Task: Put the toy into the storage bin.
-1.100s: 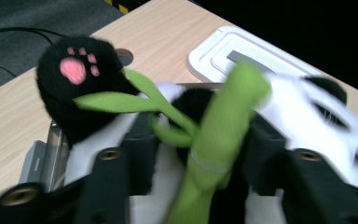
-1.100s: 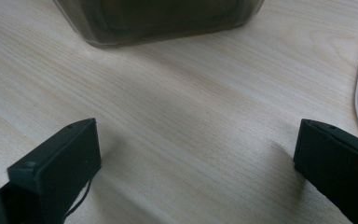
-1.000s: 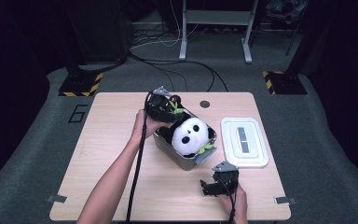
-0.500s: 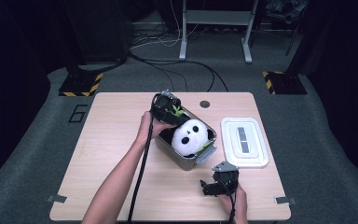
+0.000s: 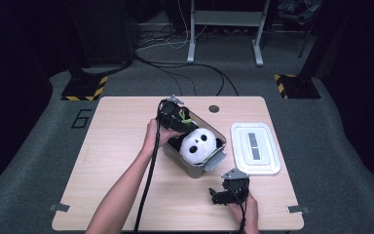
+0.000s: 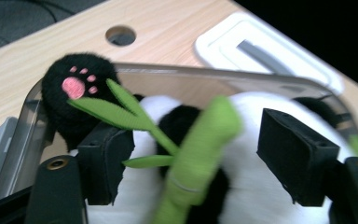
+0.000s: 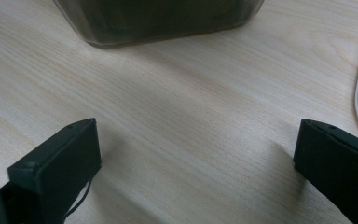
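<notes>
A black-and-white panda plush (image 5: 198, 144) lies face up in a clear plastic box (image 5: 214, 160) at mid-table. My left gripper (image 5: 177, 117) reaches into the box's far-left end. Seen in the left gripper view, the left gripper (image 6: 198, 154) has just been opening its jaws. The plush's green bamboo stalk (image 6: 200, 144) stands loose between them, over the white belly, and neither pad presses on it. A black paw with pink pads (image 6: 74, 88) leans on the box wall (image 6: 205, 74). My right gripper (image 5: 221, 195) rests near the table's front edge, open over bare wood (image 7: 196, 158).
The box's white lid (image 5: 254, 148) lies flat to the right of the box. A round cable hole (image 5: 214, 108) sits near the table's far edge. The left gripper's cable trails along the forearm. In the right gripper view, the box's base (image 7: 158, 18) lies ahead of the jaws.
The panda has settled lower into the box with its face turned up. The left gripper's jaws stand wider apart. The right gripper has not moved.
</notes>
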Demonstrator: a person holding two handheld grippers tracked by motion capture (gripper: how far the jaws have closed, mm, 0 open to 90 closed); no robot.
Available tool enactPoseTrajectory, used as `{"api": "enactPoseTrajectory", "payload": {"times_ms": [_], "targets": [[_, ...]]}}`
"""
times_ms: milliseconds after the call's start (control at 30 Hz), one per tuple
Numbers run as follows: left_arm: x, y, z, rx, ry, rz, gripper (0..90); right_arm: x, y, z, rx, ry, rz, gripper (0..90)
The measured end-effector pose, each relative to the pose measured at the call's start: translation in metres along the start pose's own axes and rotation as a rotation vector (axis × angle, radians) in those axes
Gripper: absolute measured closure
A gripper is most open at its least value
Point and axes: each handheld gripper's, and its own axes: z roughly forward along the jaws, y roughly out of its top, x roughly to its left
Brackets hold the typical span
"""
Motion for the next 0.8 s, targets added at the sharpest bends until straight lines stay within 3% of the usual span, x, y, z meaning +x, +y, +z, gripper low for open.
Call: {"api": "enactPoseTrajectory", "payload": {"times_ms": [133, 267, 433, 500, 533, 600, 800], "targets": [[-0.014, -0.001, 0.001, 0.014, -0.01, 0.027, 20.1, 0.0, 0.0, 0.0, 0.001, 0.0, 0.004, 0.0], [-0.022, -0.005, 0.012, 0.049, 0.031, 0.049, 18.4, 0.0, 0.0, 0.0, 0.0, 0.0, 0.001, 0.0], [-0.024, -0.009, 0.023, 0.094, 0.055, 0.059, 18.3, 0.0, 0.0, 0.0, 0.002, 0.001, 0.006, 0.0], [-0.023, -0.011, 0.027, 0.108, 0.044, 0.047, 18.3, 0.001, 0.0, 0.0, 0.004, 0.002, 0.008, 0.0], [-0.02, -0.015, 0.035, 0.143, 0.024, 0.032, 18.2, 0.001, 0.0, 0.0, 0.004, 0.002, 0.009, 0.0], [-0.021, -0.016, 0.039, 0.157, 0.029, 0.038, 18.1, 0.001, 0.0, 0.0, 0.004, 0.002, 0.007, 0.0], [-0.023, -0.014, 0.034, 0.146, 0.036, 0.053, 18.2, 0.001, 0.0, 0.0, 0.004, 0.002, 0.007, 0.0]]}}
